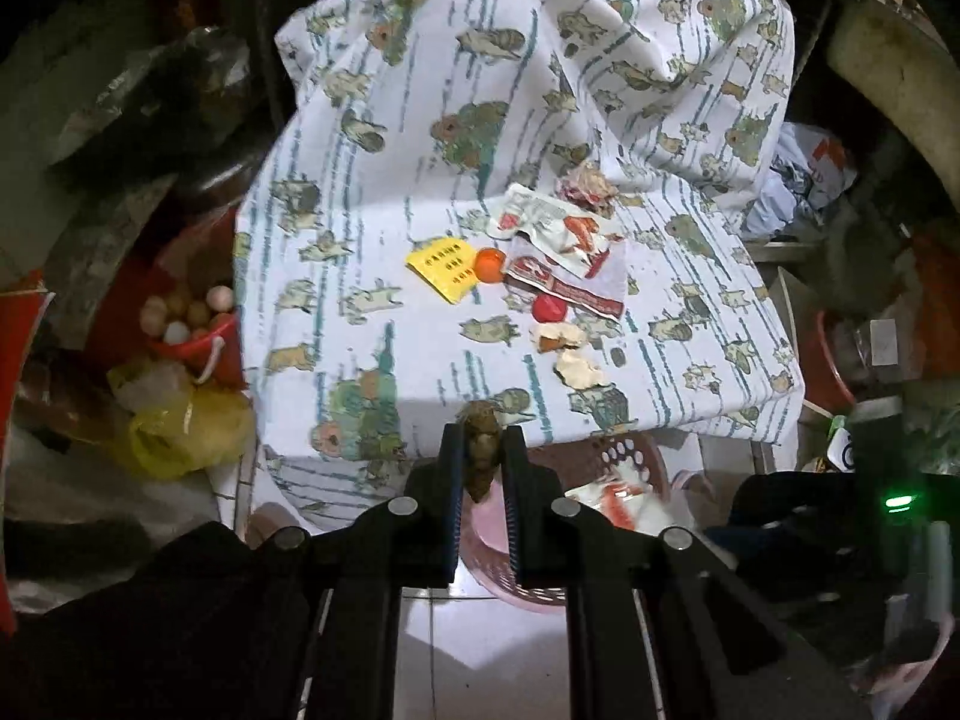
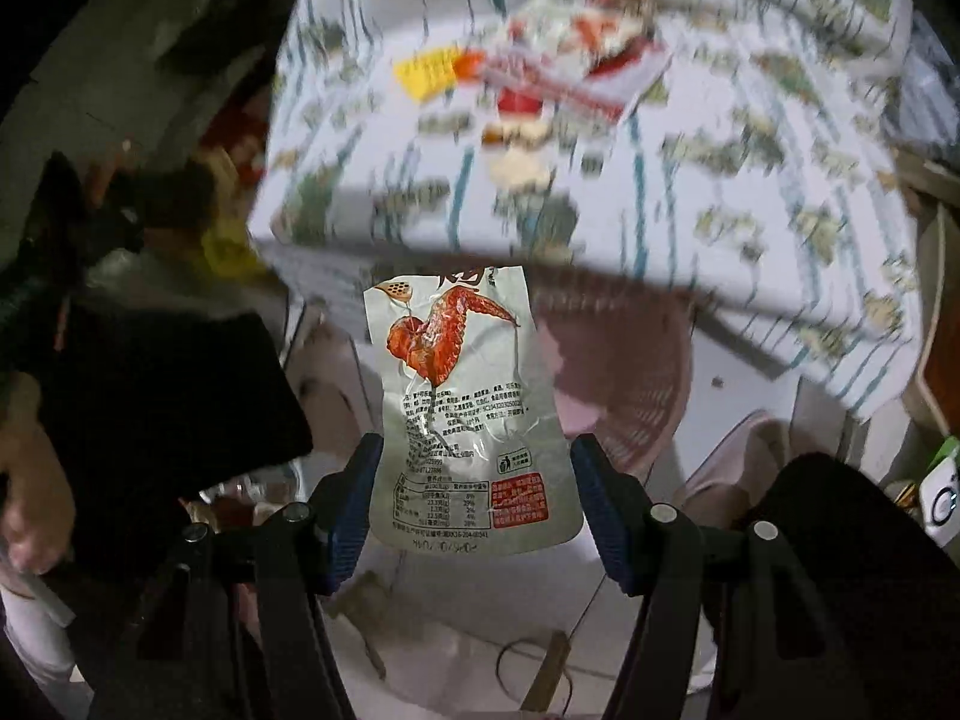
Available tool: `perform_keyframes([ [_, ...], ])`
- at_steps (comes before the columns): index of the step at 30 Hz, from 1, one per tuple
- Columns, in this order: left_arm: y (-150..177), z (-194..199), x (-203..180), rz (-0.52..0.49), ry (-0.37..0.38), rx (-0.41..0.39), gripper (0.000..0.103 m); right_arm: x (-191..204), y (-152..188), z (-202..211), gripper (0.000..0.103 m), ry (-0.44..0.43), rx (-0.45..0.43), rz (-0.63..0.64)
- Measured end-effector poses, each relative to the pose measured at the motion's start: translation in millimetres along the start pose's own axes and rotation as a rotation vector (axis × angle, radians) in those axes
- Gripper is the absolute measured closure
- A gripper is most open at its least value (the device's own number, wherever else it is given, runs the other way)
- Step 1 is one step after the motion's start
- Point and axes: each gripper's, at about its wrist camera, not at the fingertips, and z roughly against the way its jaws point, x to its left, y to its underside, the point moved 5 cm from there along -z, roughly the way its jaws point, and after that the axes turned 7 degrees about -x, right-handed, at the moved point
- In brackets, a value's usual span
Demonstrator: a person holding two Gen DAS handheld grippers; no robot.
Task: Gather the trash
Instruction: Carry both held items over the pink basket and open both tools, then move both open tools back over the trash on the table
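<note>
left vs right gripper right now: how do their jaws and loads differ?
The left gripper is shut tight on a small brown lump; the right gripper stands wide with a flat chicken-wing wrapper spanning its jaws. The lump is dull and crumpled, the wrapper silvery and printed. Both point down near the pink basket below the table edge.

A table is draped in a patterned cloth (image 1: 372,252) (animal print); wrappers (image 1: 564,246) are strewn toward two o'clock.
</note>
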Motion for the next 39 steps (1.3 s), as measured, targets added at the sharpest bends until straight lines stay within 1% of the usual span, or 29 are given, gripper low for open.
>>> perform_keyframes([
  [2, 4.3, -8.2, -3.6, 0.007, 0.019, 0.030, 0.092, -7.3, 4.4, -24.8, 0.037, 0.008, 0.065, -0.028],
  [4, 10.2, -20.1, -5.6, 0.015, 0.021, 0.061, 0.092, -11.3, 8.0, -48.1, 0.037, 0.001, 0.125, -0.042],
  [5, 14.0, -29.2, -6.2, 0.016, 0.017, 0.083, 0.092, -15.4, 10.1, -63.6, 0.037, 0.017, 0.155, -0.051],
  [6, 18.0, -37.6, -6.9, 0.018, 0.020, 0.104, 0.092, -19.3, 9.7, -72.7, 0.037, 0.044, 0.159, -0.055],
  [7, 22.7, -47.1, -6.5, 0.030, 0.025, 0.129, 0.092, -25.3, 7.1, -82.5, 0.037, 0.081, 0.144, -0.060],
  [9, 32.5, -66.2, -6.3, 0.073, 0.055, 0.182, 0.092, -36.2, -0.2, -95.7, 0.037, 0.123, 0.114, -0.076],
  [11, 43.2, -82.7, -8.2, 0.096, 0.085, 0.224, 0.092, -50.9, -10.0, -105.1, 0.037, 0.140, 0.067, -0.128],
  [13, 52.5, -94.2, -12.3, 0.059, 0.081, 0.242, 0.092, -61.9, -15.2, -110.3, 0.037, 0.153, 0.033, -0.158],
  [14, 59.6, -101.7, -14.4, 0.036, 0.076, 0.275, 0.092, -65.4, -16.8, -111.7, 0.037, 0.164, 0.017, -0.160],
  [16, 71.0, -112.2, -15.8, 0.030, 0.091, 0.324, 0.092, -71.0, -19.9, -113.4, 0.036, 0.193, -0.014, -0.156],
  [17, 74.4, -115.9, -15.8, 0.025, 0.087, 0.328, 0.092, -73.9, -21.1, -114.5, 0.036, 0.211, -0.027, -0.155],
  [19, 82.0, -125.3, -16.9, 0.018, 0.097, 0.347, 0.092, -77.1, -26.3, -117.5, 0.036, 0.216, -0.040, -0.166],
  [23, 86.4, -142.2, -14.6, 0.075, 0.130, 0.368, 0.092, -81.1, -31.6, -118.4, 0.035, 0.211, -0.050, -0.176],
  [25, 86.3, -149.7, -12.7, 0.065, 0.102, 0.377, 0.092, -81.2, -31.5, -118.0, 0.032, 0.221, -0.056, -0.183],
  [26, 84.9, -151.0, -11.2, 0.051, 0.077, 0.362, 0.091, -83.3, -32.0, -118.4, 0.027, 0.224, -0.050, -0.197],
  [27, 83.5, -150.3, -10.1, 0.033, 0.058, 0.350, 0.085, -85.7, -32.2, -118.7, 0.024, 0.228, -0.045, -0.213],
  [28, 82.2, -149.2, -11.4, 0.008, 0.051, 0.351, 0.066, -87.1, -32.3, -117.5, 0.022, 0.229, -0.051, -0.227],
  [29, 80.2, -147.4, -14.2, -0.010, 0.059, 0.347, 0.057, -88.7, -30.2, -117.8, 0.022, 0.224, -0.056, -0.235],
  [30, 77.9, -144.2, -16.3, -0.022, 0.063, 0.335, 0.054, -89.6, -31.2, -116.2, 0.021, 0.211, -0.058, -0.248],
  [34, 68.3, -126.0, -19.9, -0.042, 0.061, 0.309, 0.055, -87.8, -35.0, -102.7, 0.021, 0.175, -0.087, -0.297],
  [35, 64.4, -119.9, -19.6, -0.058, 0.046, 0.298, 0.055, -86.3, -35.7, -98.9, 0.022, 0.168, -0.094, -0.306],
  [36, 61.7, -112.9, -17.2, -0.079, 0.003, 0.304, 0.058, -83.5, -37.6, -93.1, 0.022, 0.158, -0.101, -0.316],
  [37, 59.4, -105.5, -14.7, -0.081, -0.006, 0.306, 0.059, -80.5, -38.9, -88.3, 0.021, 0.152, -0.101, -0.321],
  [39, 51.7, -85.9, -14.1, -0.082, 0.016, 0.296, 0.059, -75.4, -40.7, -76.8, 0.022, 0.136, -0.117, -0.323],
])
